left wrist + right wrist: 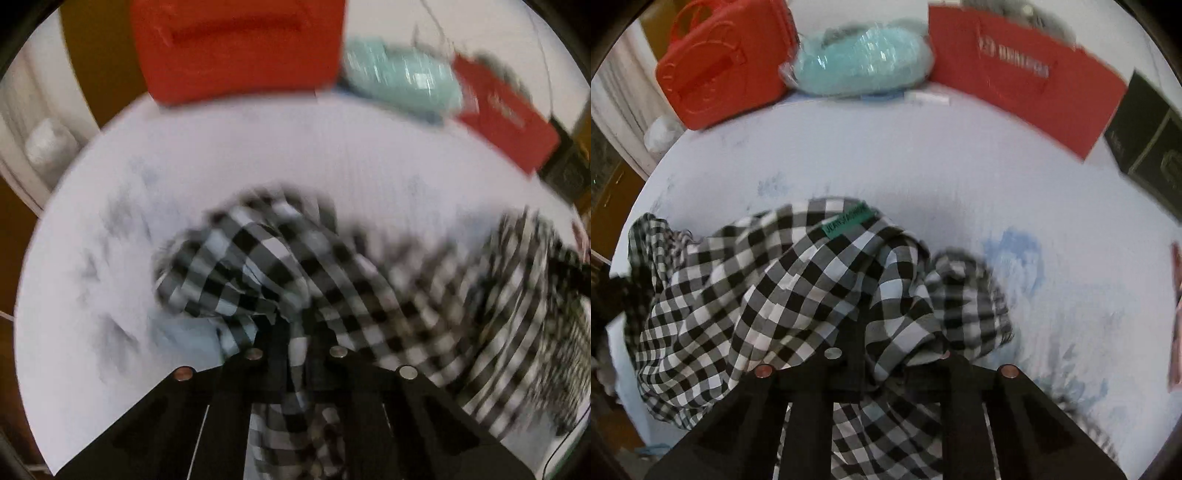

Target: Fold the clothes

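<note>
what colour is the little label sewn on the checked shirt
Green, with dark lettering, on the black-and-white checked shirt; the label shows best in the right wrist view.

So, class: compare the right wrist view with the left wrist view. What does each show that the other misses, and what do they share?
Only the right wrist view shows the green label on the checked shirt and readable white lettering on the red bag. Only the left wrist view shows the left tool shut on the shirt. Both show the shirt crumpled on the white table, the orange case and the teal packet.
</note>
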A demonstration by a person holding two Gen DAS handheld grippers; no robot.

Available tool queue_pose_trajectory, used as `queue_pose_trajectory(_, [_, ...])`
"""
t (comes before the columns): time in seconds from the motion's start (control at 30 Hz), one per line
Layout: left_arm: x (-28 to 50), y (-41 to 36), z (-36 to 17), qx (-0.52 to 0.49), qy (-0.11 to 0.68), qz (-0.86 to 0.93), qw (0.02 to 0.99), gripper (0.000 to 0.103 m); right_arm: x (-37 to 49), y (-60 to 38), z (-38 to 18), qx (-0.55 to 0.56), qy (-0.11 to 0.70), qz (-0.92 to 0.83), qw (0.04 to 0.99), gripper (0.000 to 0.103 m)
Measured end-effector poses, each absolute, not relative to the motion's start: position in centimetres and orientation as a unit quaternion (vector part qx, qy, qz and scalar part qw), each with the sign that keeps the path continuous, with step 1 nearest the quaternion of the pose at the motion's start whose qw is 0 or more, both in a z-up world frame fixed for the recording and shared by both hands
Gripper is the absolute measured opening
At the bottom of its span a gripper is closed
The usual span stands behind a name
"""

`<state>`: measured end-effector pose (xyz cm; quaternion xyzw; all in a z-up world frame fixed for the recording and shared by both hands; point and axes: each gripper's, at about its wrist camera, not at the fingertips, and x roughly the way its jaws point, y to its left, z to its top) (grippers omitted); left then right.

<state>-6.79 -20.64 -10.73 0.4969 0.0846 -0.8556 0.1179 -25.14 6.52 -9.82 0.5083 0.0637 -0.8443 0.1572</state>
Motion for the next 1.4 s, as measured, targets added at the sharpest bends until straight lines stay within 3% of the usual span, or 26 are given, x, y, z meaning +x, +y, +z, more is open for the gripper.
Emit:
queue_pose_trajectory(0.27, [-5.7,-23.6,1.3,0.380,0.094,-0.909,0.143,0.004,-22.1,15.5,5.7,0.317,0.014,-0.947,0.055,0.006])
queue_pose_trajectory(0.4, [-3.5,-22.6,1.3,0.392,0.089,-0.907,0.124,0.004,-16.1,22.7,9.5,0.276,-0.016,-0.961,-0.017,0.006])
queue_pose_trajectory(0.53, [-2.7,-20.8,-1.6,0.439,0.087,-0.889,0.091,0.005,-10.9,28.0,7.0,0.319,-0.059,-0.944,-0.064,0.006])
queue_pose_trajectory(0.73, [-3.1,-17.3,-7.2,0.530,0.069,-0.844,0.044,0.014,-5.8,32.2,-3.0,0.467,-0.126,-0.869,-0.107,0.007])
queue_pose_trajectory(0.8, [-2.7,-17.1,-7.4,0.536,0.066,-0.841,0.037,0.022,-4.9,32.7,-4.9,0.497,-0.135,-0.850,-0.112,0.021])
queue_pose_trajectory(0.87, [-2.4,-16.9,-7.1,0.537,0.066,-0.840,0.030,0.029,-4.1,33.3,-5.7,0.509,-0.135,-0.842,-0.119,0.080])
queue_pose_trajectory(0.9, [-2.3,-17.1,-6.5,0.533,0.072,-0.843,0.026,0.030,-3.7,33.5,-6.1,0.515,-0.135,-0.838,-0.122,0.087])
queue_pose_trajectory(1.03, [-2.3,-18.0,-3.2,0.495,0.079,-0.865,0.029,0.052,-3.3,34.3,-5.0,0.505,-0.132,-0.843,-0.132,0.088])
queue_pose_trajectory(1.13, [-2.0,-18.2,-0.8,0.467,0.079,-0.881,0.026,0.054,-3.6,34.2,-3.0,0.479,-0.129,-0.859,-0.130,0.088])
queue_pose_trajectory(1.23, [-2.9,-18.4,0.1,0.453,0.061,-0.889,0.030,0.065,-4.7,33.9,-1.7,0.458,-0.129,-0.872,-0.116,0.088])
queue_pose_trajectory(1.4, [-7.4,-19.7,-3.6,0.473,0.028,-0.879,0.039,0.065,-8.7,33.0,-3.2,0.470,-0.137,-0.868,-0.080,0.089])
